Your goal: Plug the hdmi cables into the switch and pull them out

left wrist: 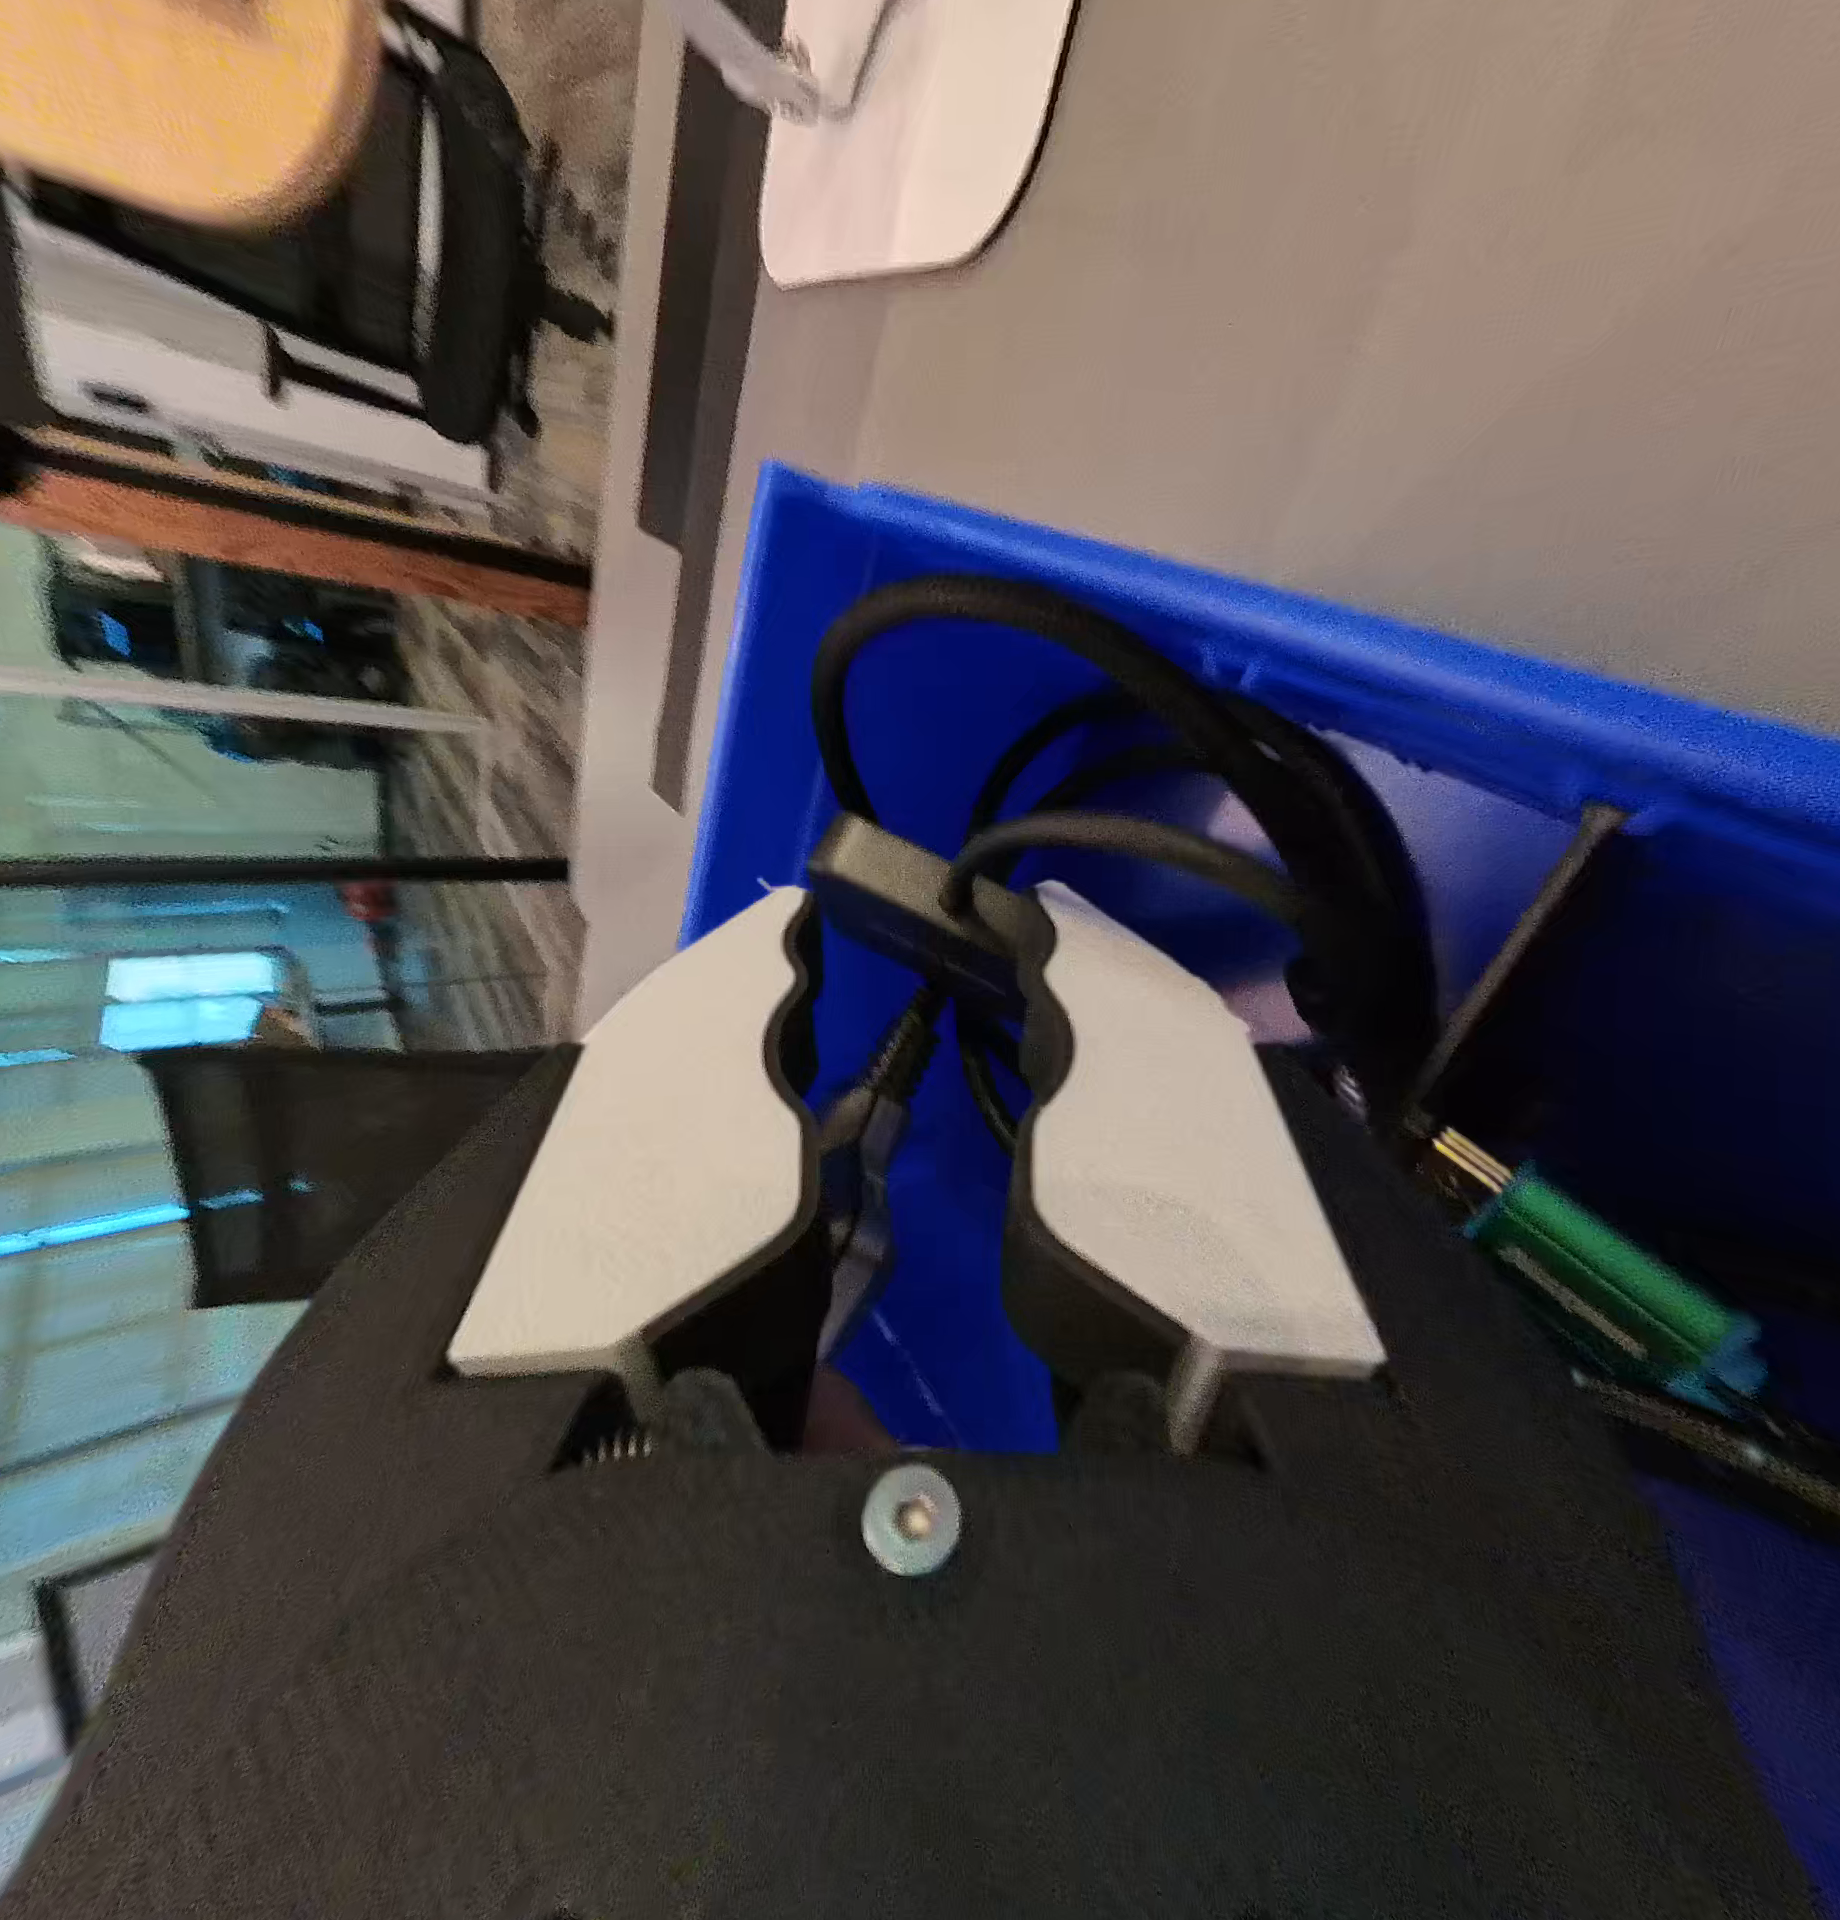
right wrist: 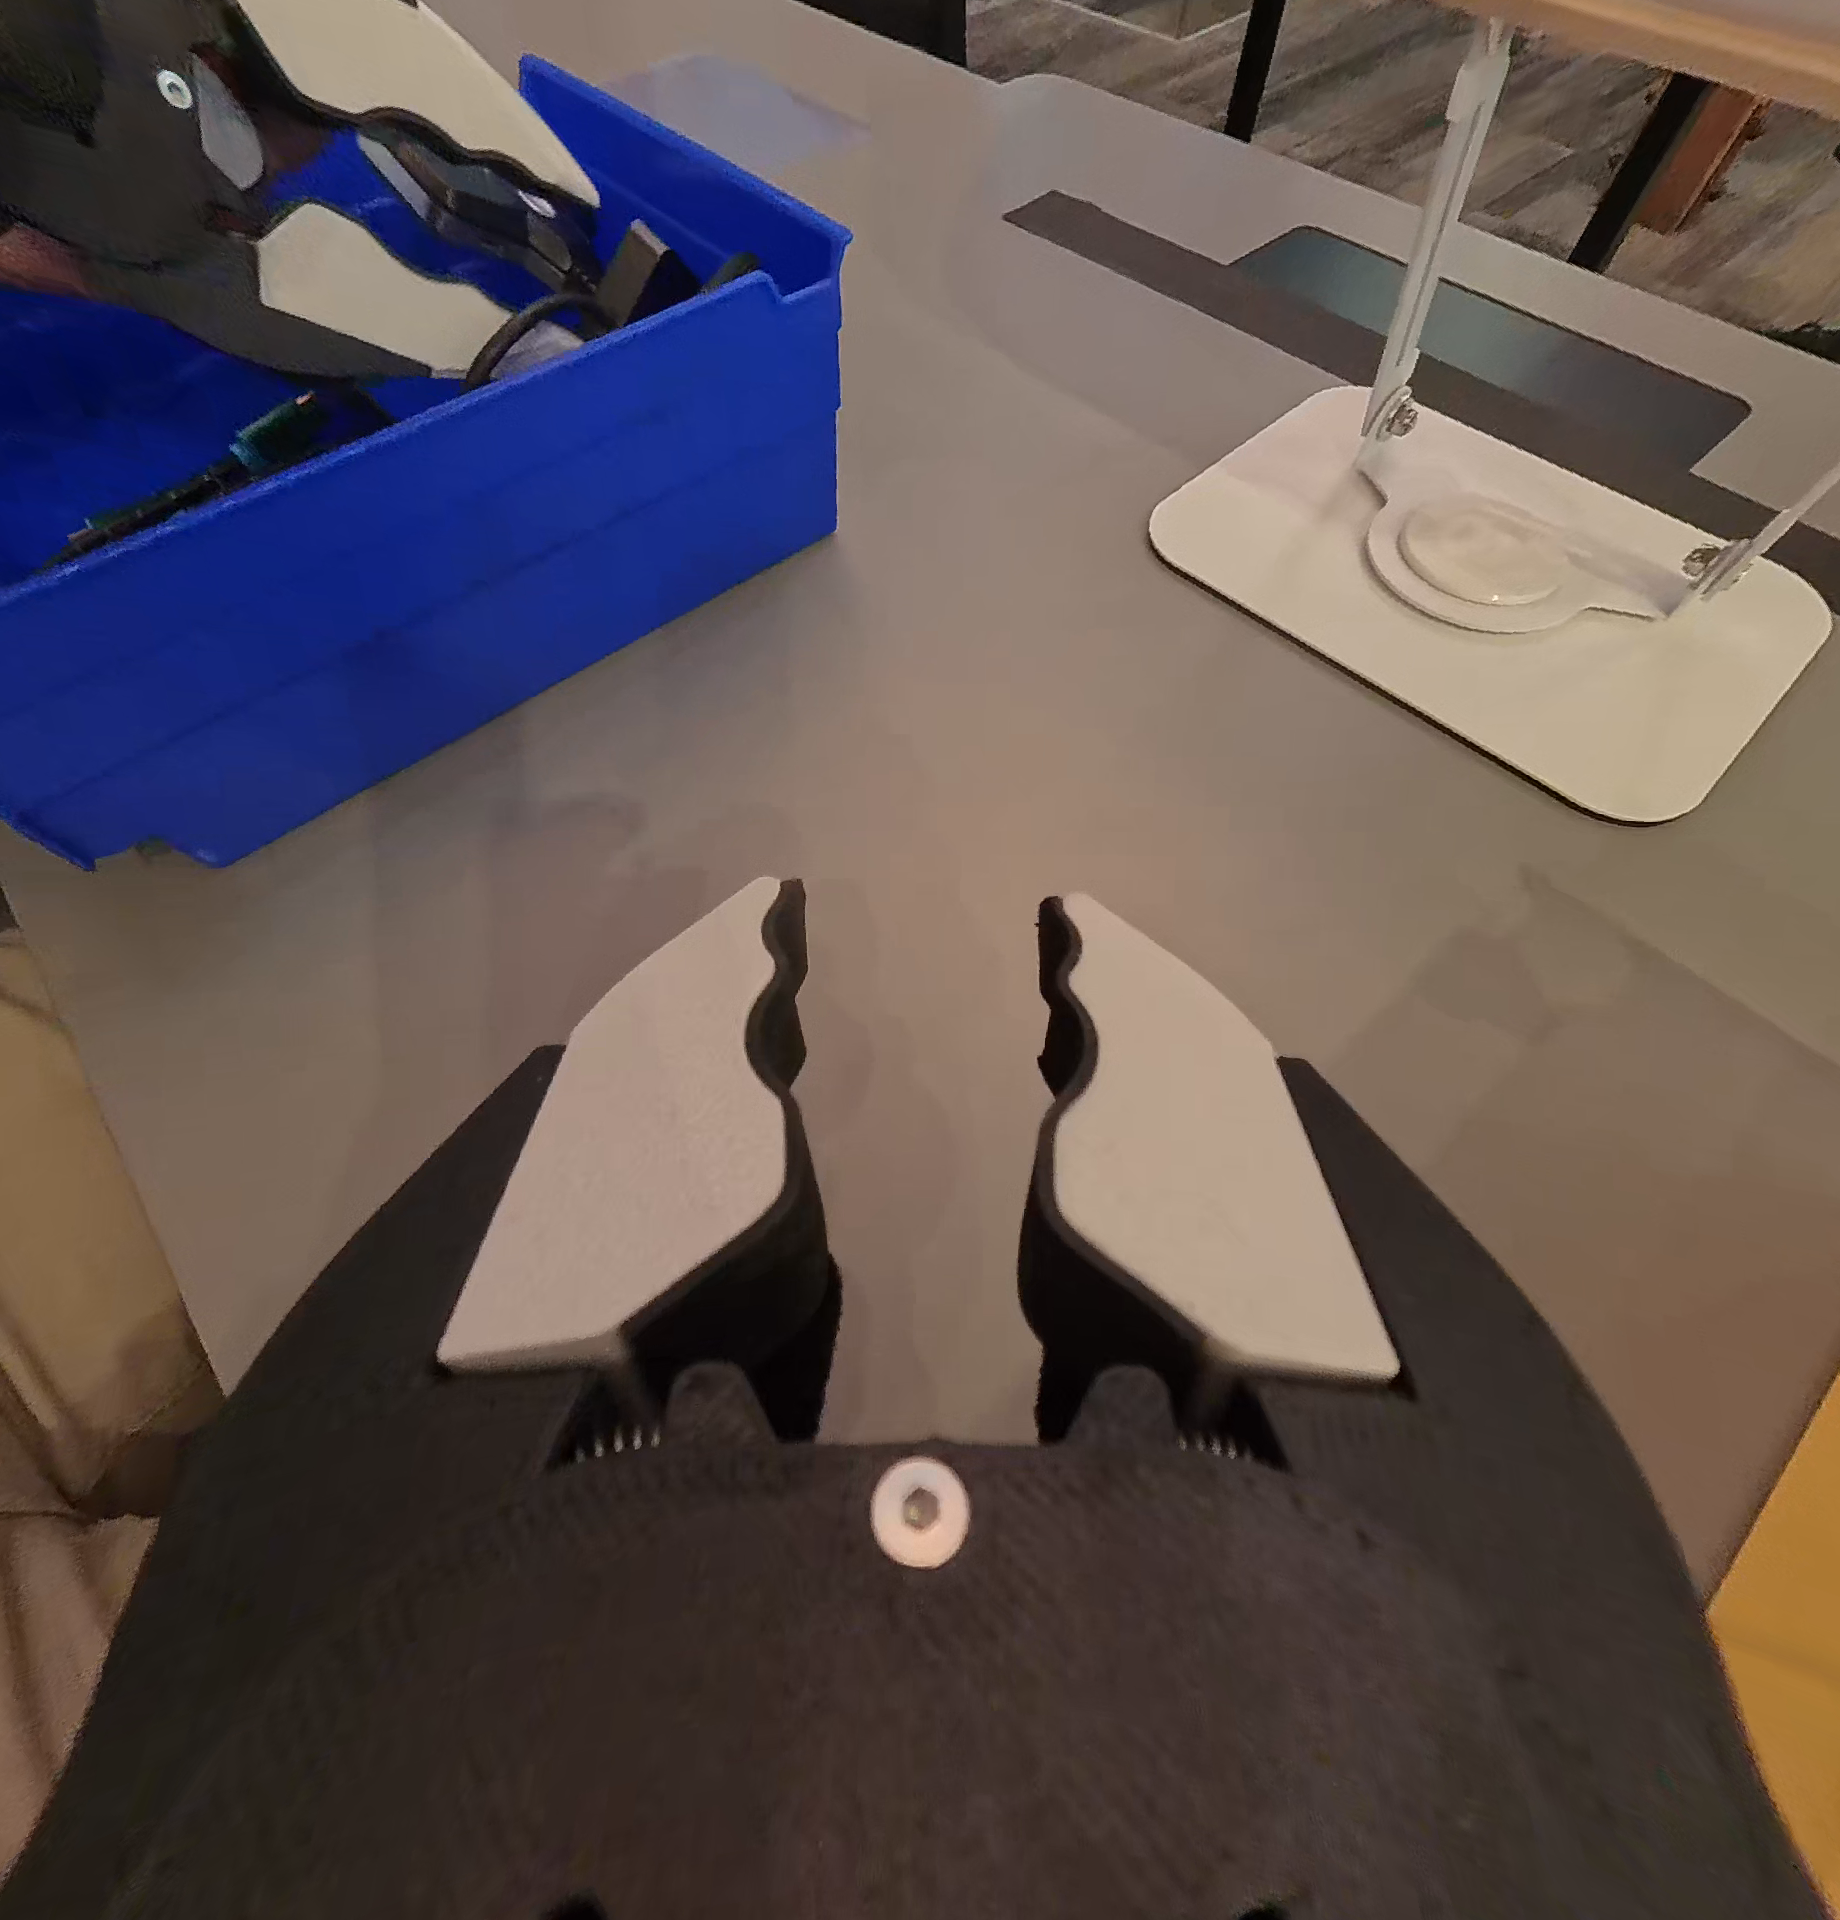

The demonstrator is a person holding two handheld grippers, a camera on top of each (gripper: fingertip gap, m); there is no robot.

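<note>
Grey tabletop (right wrist: pixel 999 644) fills most of what we see, with patterned flooring and other furniture blurred behind it. At far left sits a blue bin (right wrist: pixel 396 582), and inside it we find the left gripper (left wrist: pixel 921 940) pinching a flat black box, which we take to be the switch (left wrist: pixel 895 894), between its tips. The box lies crosswise in the jaws, its long side running from one finger to the other, and a thin black lead leaves its top. Black cables (left wrist: pixel 1155 717) loop behind it against the bin's back wall; we cannot make out their plugs clearly. Beside them, past a black divider, lies a green circuit board (left wrist: pixel 1612 1288).

Moving right, the right gripper (right wrist: pixel 921 914) hovers over bare table with its jaws spread and nothing between them. The bin lies ahead of it and to its left, well apart, so we judge the left gripper far nearer the cables and switch. The coming move seems to turn on lifting the switch out of the bin toward the free gripper, while that one reaches leftward for a plug.

At far right stands a white stand (right wrist: pixel 1498 613) on a flat base, clear of both grippers.
</note>
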